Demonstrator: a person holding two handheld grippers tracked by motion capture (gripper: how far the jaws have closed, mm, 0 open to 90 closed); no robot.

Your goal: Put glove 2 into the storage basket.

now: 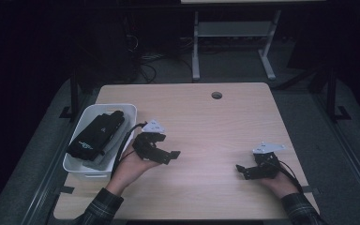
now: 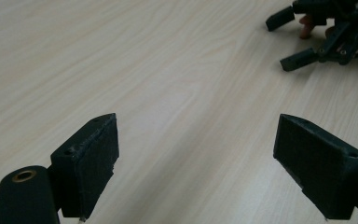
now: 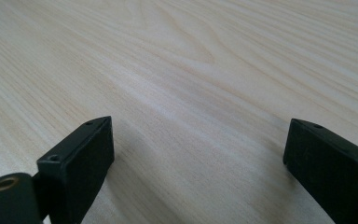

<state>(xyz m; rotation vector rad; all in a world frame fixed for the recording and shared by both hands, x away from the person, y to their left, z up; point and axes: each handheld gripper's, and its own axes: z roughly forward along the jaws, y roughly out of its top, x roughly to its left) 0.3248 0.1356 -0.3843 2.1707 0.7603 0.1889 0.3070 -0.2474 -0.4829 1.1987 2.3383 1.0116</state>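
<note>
Both sleeves (image 1: 104, 206) were dark plaid. Each black gripper (image 1: 168, 154) carried a grey three-cornered plate (image 1: 154, 125) and trailed a black cable (image 1: 122, 152). Its blocky jaws showed small screw holes.

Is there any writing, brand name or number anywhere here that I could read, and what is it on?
No text here can be read.
Black pouch in the white bin: two small white marks, one near each end, too small and blurred to read.
Left gripper, right gripper and wooden table: no lettering visible.
</note>
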